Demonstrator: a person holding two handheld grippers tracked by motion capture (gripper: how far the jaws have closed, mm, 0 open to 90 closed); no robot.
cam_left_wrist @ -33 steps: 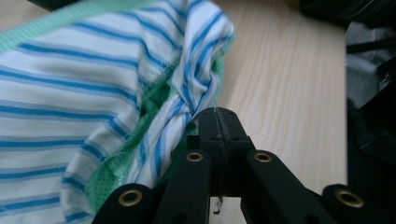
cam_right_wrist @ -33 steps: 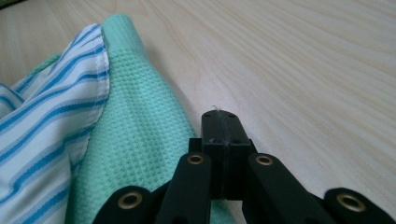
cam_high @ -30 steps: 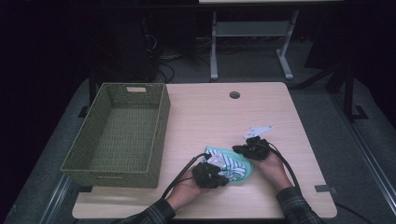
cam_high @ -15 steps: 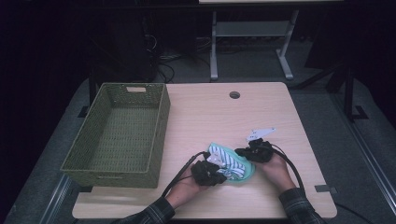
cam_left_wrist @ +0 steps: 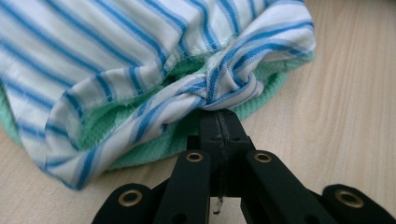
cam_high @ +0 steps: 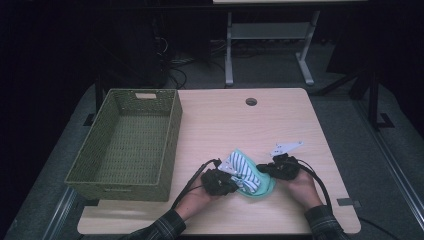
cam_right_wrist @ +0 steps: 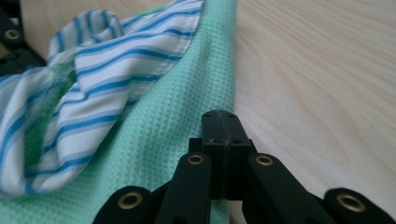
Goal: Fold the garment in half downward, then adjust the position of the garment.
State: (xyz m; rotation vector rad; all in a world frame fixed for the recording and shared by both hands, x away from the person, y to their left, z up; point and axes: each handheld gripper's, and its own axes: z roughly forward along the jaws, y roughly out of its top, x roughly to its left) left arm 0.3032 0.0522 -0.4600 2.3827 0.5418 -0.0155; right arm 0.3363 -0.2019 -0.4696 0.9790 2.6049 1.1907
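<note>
- Handling a white cloth with blue stripes (cam_high: 240, 167) bunched on top of a mint-green waffle-weave cloth (cam_high: 260, 190), both lying at the near edge of the pale wooden table (cam_high: 225, 125), between the two hands.
- Pinching a twisted fold of the striped cloth in the left gripper (cam_left_wrist: 219, 112), jaws pressed together on the fabric.
- Resting the right gripper (cam_right_wrist: 220, 116) on the edge of the green cloth with jaws together; hard to tell whether any fabric is caught between them.
- Leaving the green woven basket (cam_high: 90, 165) at the left of the table without anything in it, well apart from the cloths.
- Judging the work as early: cloths gathered and gripped but not yet lifted or moved to the basket.
- Ignoring a small white object (cam_high: 285, 147) lying just beyond the right gripper.
</note>
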